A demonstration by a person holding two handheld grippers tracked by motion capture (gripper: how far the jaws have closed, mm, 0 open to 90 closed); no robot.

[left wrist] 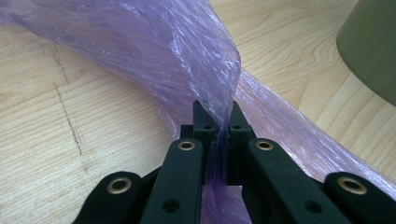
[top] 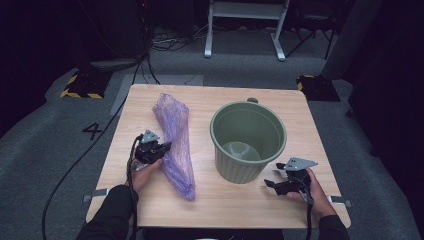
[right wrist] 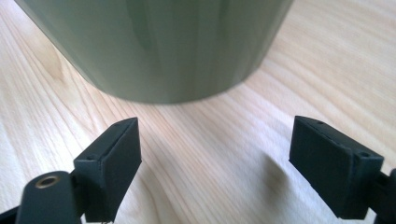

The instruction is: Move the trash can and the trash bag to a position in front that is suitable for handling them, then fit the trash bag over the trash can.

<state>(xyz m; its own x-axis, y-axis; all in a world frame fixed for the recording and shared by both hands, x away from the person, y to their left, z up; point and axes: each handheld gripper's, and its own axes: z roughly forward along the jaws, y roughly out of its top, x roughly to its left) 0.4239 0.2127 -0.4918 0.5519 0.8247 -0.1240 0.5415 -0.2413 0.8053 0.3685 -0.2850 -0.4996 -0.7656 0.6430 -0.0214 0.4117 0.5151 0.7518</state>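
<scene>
Counter (top: pixel 220 200): light wood, square, carrying two items. Largest is the green bin (top: pixel 248 141), upright, open and nothing in it, standing right of centre. To its left lies the purple plastic bag (top: pixel 176 142), a long crumpled strip running from the far side of the counter toward the near edge, apart from the bin and not yet opened out.

Left gripper (top: pixel 159 148): at the bag's left edge, about midway along its length. In the left gripper view the jaws are closed tight on a fold of film, and the bag (left wrist: pixel 177 56) rises in a tent from the pinch, so this part is lifted a little off the wood while the rest lies flat.

Right gripper (top: pixel 274 180): low over the counter at the near right of the bin's base, jaws spread wide, nothing between them. In the right gripper view the bin (right wrist: pixel 159 46) wall stands just ahead of the jaws, not touched.

Step in hand, as judged: bag secured by the left, first stage of lining the bin. Right appears to be on standby by the bin.

Next move calls for: lifting the bag clear, bringing the right gripper across to catch the opposite layer of film and part the mouth, then carrying it over the rim. Thin film may slip or both layers stay pinched together.
</scene>
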